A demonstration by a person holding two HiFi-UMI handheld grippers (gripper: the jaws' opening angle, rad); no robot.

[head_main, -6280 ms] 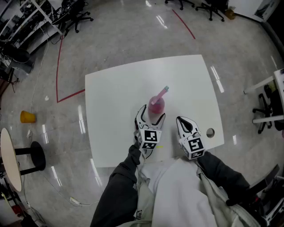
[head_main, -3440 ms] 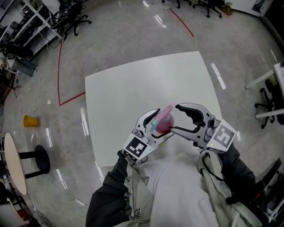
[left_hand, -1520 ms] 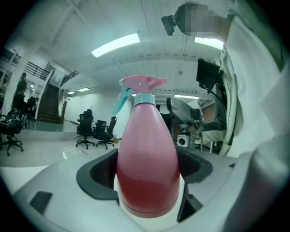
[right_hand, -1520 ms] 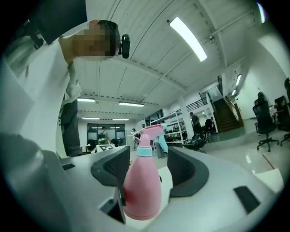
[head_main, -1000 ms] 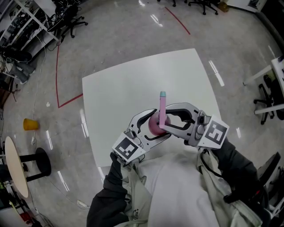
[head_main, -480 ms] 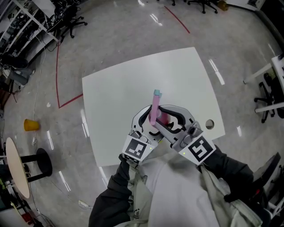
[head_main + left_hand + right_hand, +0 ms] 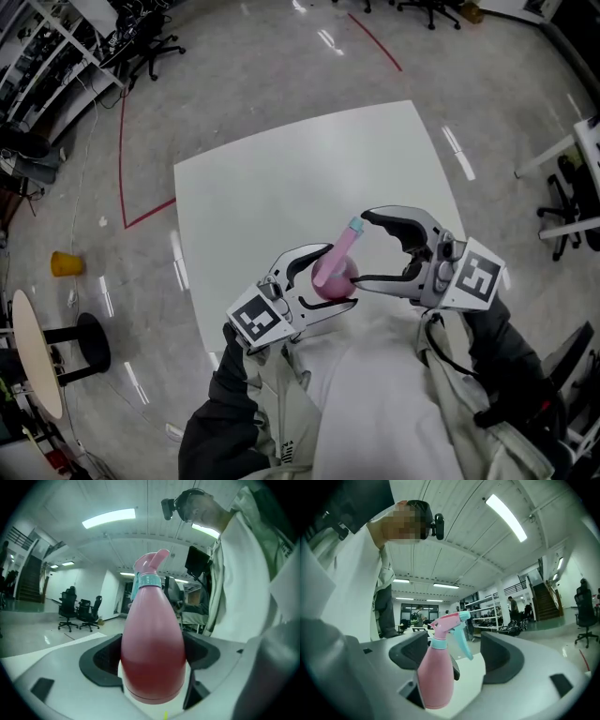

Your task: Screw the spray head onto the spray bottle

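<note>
A pink spray bottle (image 7: 328,277) with a pink and teal spray head (image 7: 348,236) on its neck is held above the white table (image 7: 281,178), tilted up and to the right. My left gripper (image 7: 330,279) is shut on the bottle's body, which fills the left gripper view (image 7: 152,653) with the spray head (image 7: 149,569) on top. My right gripper (image 7: 367,249) stands just right of the bottle with its jaws opening wide, pressing on nothing. In the right gripper view the bottle (image 7: 435,679) stands in front of the left jaw, apart from both pads.
Grey floor surrounds the table, with a red tape line (image 7: 122,141), a yellow cup (image 7: 62,263) and a round side table (image 7: 26,356) on the left. Office chairs (image 7: 141,37) stand at the far left. Another white desk (image 7: 586,141) is at the right edge.
The right gripper was round the bottle's neck; its jaws have spread and it has drawn off to the right. The bottle now leans right and the left gripper sits lower left.
</note>
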